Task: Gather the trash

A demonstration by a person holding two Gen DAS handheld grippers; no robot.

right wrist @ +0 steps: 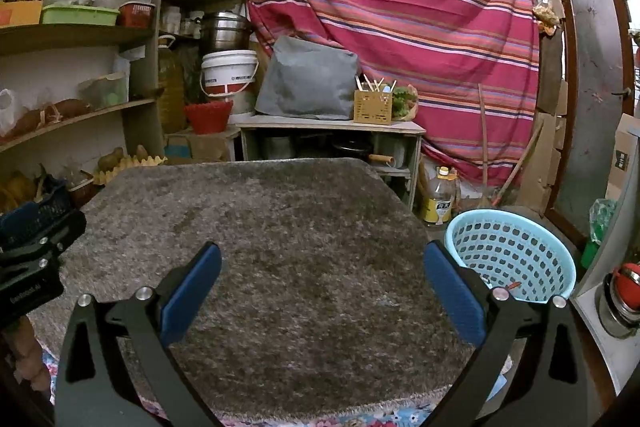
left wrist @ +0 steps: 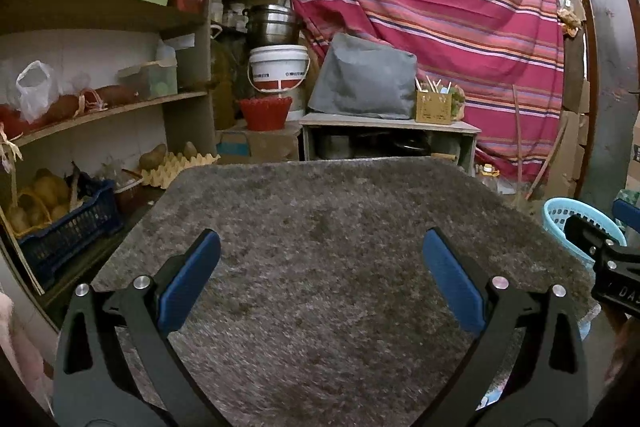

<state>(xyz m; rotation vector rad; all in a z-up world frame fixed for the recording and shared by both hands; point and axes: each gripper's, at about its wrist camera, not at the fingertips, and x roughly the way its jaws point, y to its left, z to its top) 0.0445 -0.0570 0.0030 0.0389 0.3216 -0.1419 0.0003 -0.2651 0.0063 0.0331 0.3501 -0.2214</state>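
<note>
A light blue perforated plastic basket [right wrist: 510, 255] stands to the right of a table covered by a grey shaggy mat [right wrist: 256, 247]; a small red scrap lies inside it. The basket's rim also shows at the right edge of the left wrist view [left wrist: 560, 219]. My left gripper [left wrist: 322, 277] is open and empty above the mat [left wrist: 320, 247]. My right gripper [right wrist: 322, 279] is open and empty above the mat, its right finger next to the basket. Each gripper's body shows at the edge of the other's view. I see no trash on the mat.
Wooden shelves [left wrist: 100, 107] with bags, boxes and a blue crate of potatoes [left wrist: 60, 223] stand at left. Behind the table are a low cabinet [right wrist: 332, 131], a red basket [right wrist: 208, 117], a white bucket [right wrist: 228, 73] and a striped cloth [right wrist: 400, 7]. An oil bottle [right wrist: 440, 195] stands on the floor.
</note>
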